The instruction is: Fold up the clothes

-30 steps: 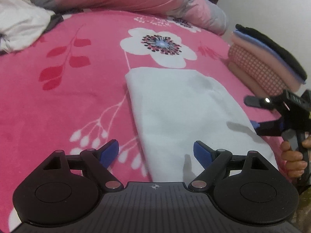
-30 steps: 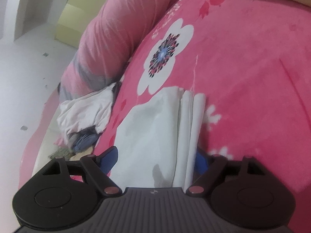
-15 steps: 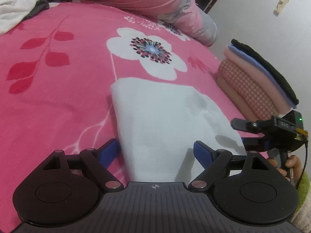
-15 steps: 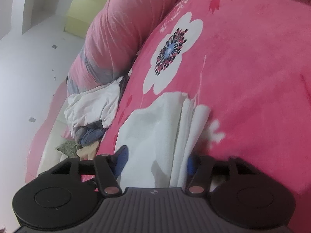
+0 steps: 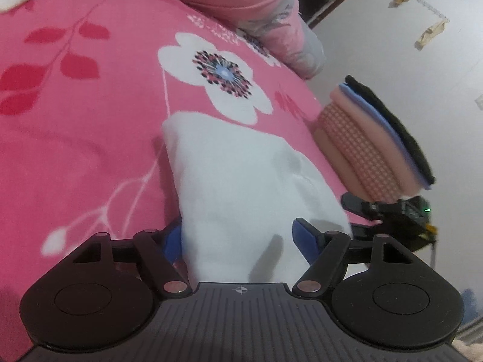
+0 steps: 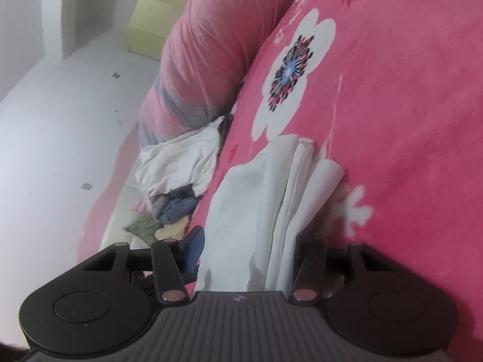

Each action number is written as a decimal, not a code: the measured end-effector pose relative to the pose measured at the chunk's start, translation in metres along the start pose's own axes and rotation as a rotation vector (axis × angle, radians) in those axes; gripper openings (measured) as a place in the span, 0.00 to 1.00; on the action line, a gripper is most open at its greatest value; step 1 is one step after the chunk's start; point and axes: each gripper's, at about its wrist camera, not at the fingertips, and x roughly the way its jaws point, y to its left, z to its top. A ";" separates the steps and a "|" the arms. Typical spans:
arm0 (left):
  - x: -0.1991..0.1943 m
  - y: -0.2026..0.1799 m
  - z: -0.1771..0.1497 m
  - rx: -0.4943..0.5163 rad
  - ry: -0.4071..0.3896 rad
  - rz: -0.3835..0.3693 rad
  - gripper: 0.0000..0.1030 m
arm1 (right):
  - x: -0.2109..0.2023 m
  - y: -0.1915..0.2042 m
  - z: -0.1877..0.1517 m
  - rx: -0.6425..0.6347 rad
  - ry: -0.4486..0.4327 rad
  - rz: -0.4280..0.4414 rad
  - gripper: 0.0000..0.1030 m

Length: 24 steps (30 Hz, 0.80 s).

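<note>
No writing is legible. The left gripper [image 5: 241, 241] and right gripper [image 6: 247, 250] both gape wide, straddling the folded white garment [image 5: 247, 187] lying on the pink floral blanket [image 5: 75, 120].

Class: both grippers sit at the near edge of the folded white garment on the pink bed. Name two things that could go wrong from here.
1. The white garment shows loose stacked layers at its side; a partial grip by the right gripper may let the fold splay.
2. The stack of folded clothes lies close by; a careless transfer could topple it.
</note>
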 end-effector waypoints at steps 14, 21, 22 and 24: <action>0.035 -0.015 0.005 0.085 -0.064 0.054 0.81 | 0.033 0.003 0.012 -0.070 0.049 0.020 0.45; 0.038 -0.030 -0.005 0.198 -0.080 0.127 0.83 | 0.031 0.009 0.002 -0.171 0.031 -0.029 0.38; 0.038 -0.030 -0.005 0.198 -0.082 0.127 0.84 | 0.031 0.009 0.001 -0.175 0.029 -0.031 0.38; 0.037 -0.028 -0.006 0.183 -0.089 0.117 0.84 | 0.030 0.010 -0.001 -0.184 0.024 -0.035 0.38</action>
